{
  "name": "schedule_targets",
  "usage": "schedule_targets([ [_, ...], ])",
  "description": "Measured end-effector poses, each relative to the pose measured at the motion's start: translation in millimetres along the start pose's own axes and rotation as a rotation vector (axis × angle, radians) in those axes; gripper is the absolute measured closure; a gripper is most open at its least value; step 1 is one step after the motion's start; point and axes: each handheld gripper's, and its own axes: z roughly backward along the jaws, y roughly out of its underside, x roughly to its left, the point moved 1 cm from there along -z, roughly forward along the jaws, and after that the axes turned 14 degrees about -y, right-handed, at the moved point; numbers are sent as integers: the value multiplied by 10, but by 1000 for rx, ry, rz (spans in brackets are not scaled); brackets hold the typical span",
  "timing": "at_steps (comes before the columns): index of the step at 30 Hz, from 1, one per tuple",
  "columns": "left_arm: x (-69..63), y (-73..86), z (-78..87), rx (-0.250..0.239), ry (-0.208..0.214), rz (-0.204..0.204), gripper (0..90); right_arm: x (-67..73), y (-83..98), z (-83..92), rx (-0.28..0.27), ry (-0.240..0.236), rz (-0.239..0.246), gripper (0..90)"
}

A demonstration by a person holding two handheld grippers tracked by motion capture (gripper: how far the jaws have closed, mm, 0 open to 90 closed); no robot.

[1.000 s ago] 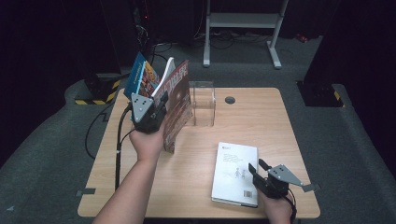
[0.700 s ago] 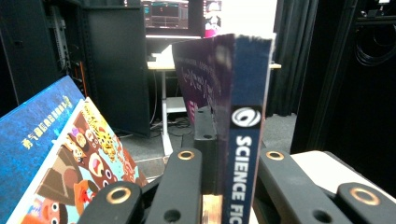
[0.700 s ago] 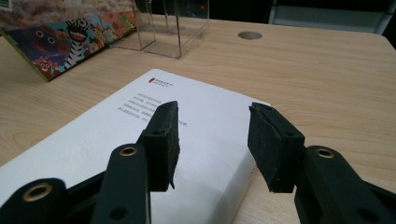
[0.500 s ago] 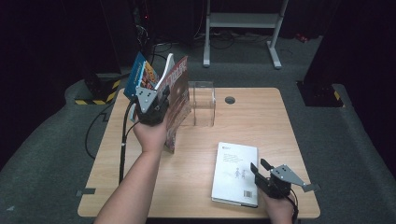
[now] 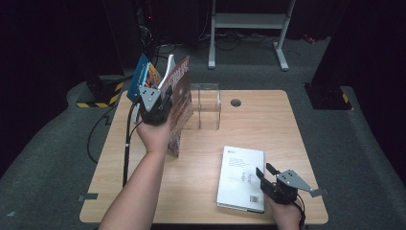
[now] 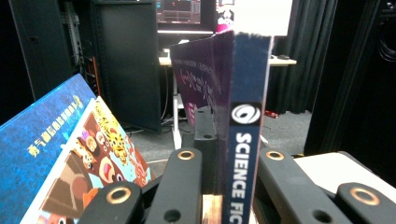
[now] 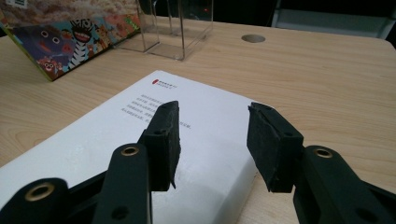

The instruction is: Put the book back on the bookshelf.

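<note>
My left gripper (image 5: 163, 98) is raised over the table's left side, shut on the spine of a purple-covered science fiction book (image 5: 181, 84). In the left gripper view the jaws (image 6: 229, 186) clamp that upright spine (image 6: 245, 140), with a blue picture book (image 6: 60, 154) leaning just to its left. A white book (image 5: 242, 175) lies flat near the front right edge. My right gripper (image 5: 265, 171) hovers low over its near end. Its fingers (image 7: 212, 135) stand open above the white cover (image 7: 201, 154), with nothing between them.
A clear acrylic stand (image 5: 207, 105) sits at the table's back middle, right of the held book. A colourful picture book (image 7: 70, 32) leans on the table beside it. A cable hole (image 5: 235, 102) lies behind the stand. A cable trails off the left edge.
My left gripper has shifted slightly right and away from the person with the book in it. The right gripper has not moved.
</note>
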Motion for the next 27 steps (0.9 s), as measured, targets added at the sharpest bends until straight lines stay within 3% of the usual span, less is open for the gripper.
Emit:
schedule_targets([
  [8,-103,68,-225,20,-24,-30,840,-11,9,8,-6,-7,-15,542],
  [27,-421,176,-651,37,-35,-31,840,-23,28,6,-16,-27,-38,546],
])
